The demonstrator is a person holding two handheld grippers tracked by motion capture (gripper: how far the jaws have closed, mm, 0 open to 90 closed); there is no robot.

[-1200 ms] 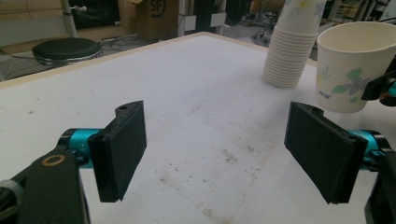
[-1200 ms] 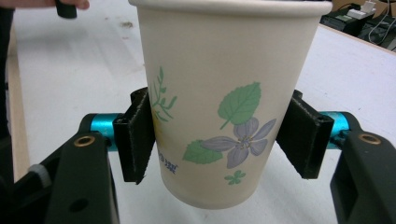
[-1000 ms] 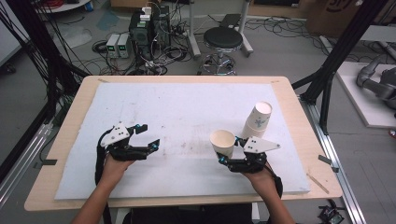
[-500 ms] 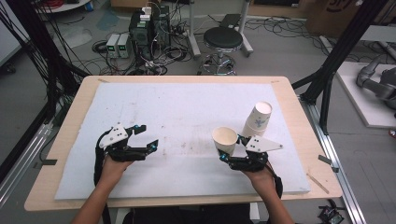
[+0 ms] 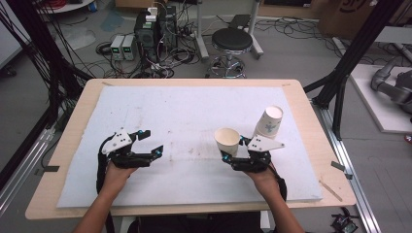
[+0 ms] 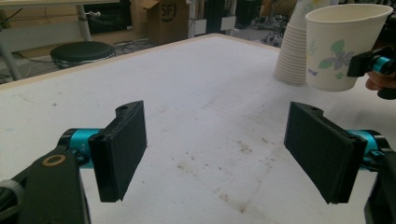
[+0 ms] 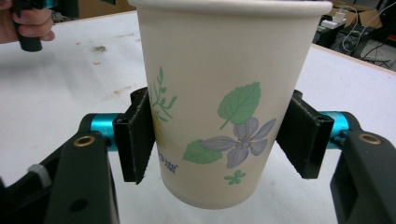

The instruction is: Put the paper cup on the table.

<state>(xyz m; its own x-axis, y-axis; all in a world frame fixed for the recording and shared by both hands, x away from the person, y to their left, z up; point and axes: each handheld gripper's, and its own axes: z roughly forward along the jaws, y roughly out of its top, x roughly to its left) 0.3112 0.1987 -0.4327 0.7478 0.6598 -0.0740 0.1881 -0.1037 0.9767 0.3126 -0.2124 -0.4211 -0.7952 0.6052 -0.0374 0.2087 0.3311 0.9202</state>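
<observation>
My right gripper [image 5: 232,154] is shut on a white paper cup [image 5: 227,140] printed with flowers and leaves. It holds the cup [image 7: 224,102] upright, a little above the white mat, with one jaw on each side. Just behind it to the right a stack of paper cups [image 5: 268,123] stands tilted on the mat. My left gripper [image 5: 149,141] hovers open over the mat's left part with nothing between its jaws. In the left gripper view the held cup [image 6: 343,44] and the stack of paper cups [image 6: 293,51] appear at the upper right.
A white foam mat [image 5: 184,116] covers the wooden table [image 5: 73,109]. A black stool [image 5: 234,41], cables and electronics boxes [image 5: 148,29] stand on the floor beyond the far edge. Black frame posts [image 5: 357,53] rise at both sides.
The right gripper has shifted the held cup slightly left and toward me, away from the stack. The left gripper has barely moved.
</observation>
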